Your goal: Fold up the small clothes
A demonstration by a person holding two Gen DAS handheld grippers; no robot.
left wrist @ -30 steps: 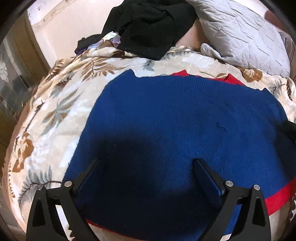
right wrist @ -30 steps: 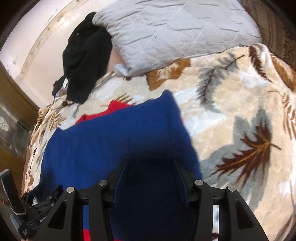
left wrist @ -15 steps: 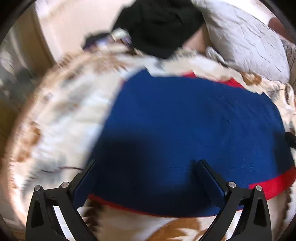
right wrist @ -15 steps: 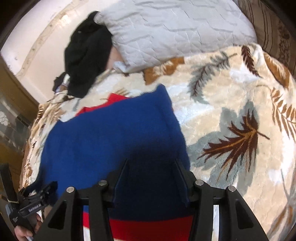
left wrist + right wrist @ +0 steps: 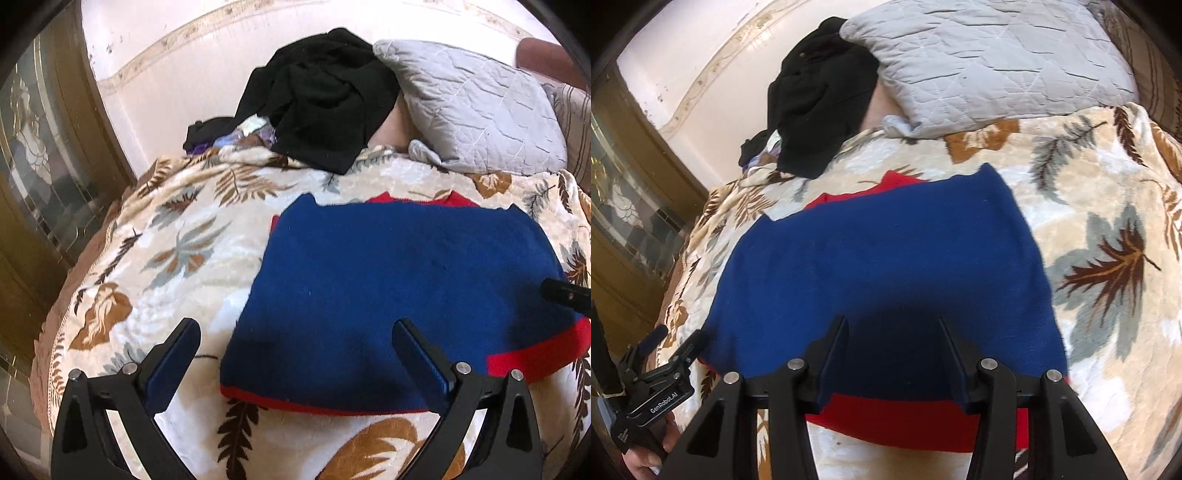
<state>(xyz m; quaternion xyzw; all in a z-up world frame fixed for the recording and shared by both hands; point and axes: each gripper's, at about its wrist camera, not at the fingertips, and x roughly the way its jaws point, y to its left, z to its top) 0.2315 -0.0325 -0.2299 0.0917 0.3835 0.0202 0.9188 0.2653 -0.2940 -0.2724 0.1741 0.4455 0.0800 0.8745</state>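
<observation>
Left wrist view shows the sweater (image 5: 399, 273), soft, limp knit, lying flat at centre right on the blanket (image 5: 177, 251), best pinched at its red hem corners, both grippers (image 5: 295, 354) (image 5: 892, 350) spread apart, empty.

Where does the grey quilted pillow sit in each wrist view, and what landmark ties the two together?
Left wrist: grey pillow at upper right, beyond the blue sweater.
Right wrist: grey pillow across the top centre and right.
Shared landmark: the black clothes pile against the pillow's left end.
</observation>
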